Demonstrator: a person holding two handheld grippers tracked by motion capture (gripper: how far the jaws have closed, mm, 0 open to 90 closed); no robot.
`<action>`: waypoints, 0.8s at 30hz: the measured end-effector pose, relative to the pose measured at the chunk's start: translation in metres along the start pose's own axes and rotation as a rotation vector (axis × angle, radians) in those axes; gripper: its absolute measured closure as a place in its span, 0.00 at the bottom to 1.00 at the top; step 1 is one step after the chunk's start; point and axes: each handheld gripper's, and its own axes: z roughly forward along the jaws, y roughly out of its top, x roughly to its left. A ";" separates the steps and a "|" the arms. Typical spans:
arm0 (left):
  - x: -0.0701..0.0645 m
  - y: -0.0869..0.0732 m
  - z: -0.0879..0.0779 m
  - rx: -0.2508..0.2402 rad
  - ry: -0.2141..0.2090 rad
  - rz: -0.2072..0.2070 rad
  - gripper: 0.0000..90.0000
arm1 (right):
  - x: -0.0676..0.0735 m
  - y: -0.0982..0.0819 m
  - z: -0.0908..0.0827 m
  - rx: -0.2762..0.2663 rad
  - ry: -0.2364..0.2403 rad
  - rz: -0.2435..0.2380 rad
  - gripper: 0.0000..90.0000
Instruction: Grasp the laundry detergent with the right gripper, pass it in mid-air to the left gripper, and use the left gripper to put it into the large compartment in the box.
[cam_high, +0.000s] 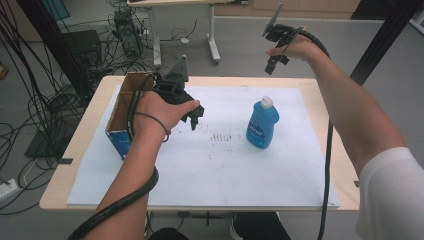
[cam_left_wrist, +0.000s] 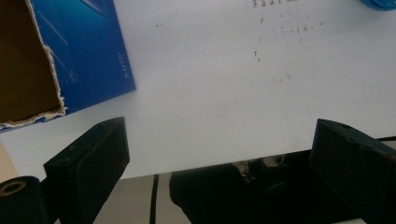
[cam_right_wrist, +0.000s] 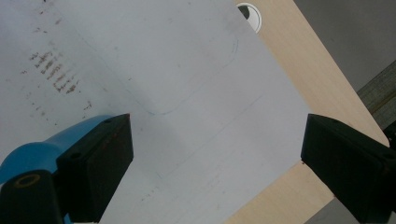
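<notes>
Left claw (cam_high: 196, 116): centre-left of the high view, just right of the box, jaws spread wide with nothing between them. Its own view looks down on bare white sheet between the two black jaws, so it hangs clear above the surface rather than resting on it; probably poised between the box and the bottle.

Right claw (cam_high: 278, 46): upper right of the high view, raised well above the far edge of the worktop, jaws wide and empty. Held this high, it seems parked out of the way.

Bottle (cam_high: 262, 123): right of centre in the high view, upright on the sheet, well apart from both claws. Blue plastic body, white cap, printed label too small to read. Its blue shoulder shows at the lower left of the right gripper view.

Box (cam_high: 121, 116): left edge of the sheet, open-topped, brown card inside, blue outside, torn rim. Likely the receptacle.

White sheet (cam_high: 225, 175): covers the worktop (cam_high: 75, 145); faint dark speckling near its middle.
</notes>
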 end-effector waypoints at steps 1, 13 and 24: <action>0.000 0.000 0.000 -0.002 0.000 -0.003 0.06 | 0.000 0.000 0.000 -0.002 -0.001 0.001 0.10; -0.001 0.000 0.000 0.002 -0.003 0.005 0.06 | -0.001 -0.004 -0.002 -0.003 0.001 -0.001 0.10; -0.006 -0.002 -0.002 -0.003 -0.004 0.014 0.06 | 0.007 -0.017 -0.006 -0.014 0.012 -0.020 0.10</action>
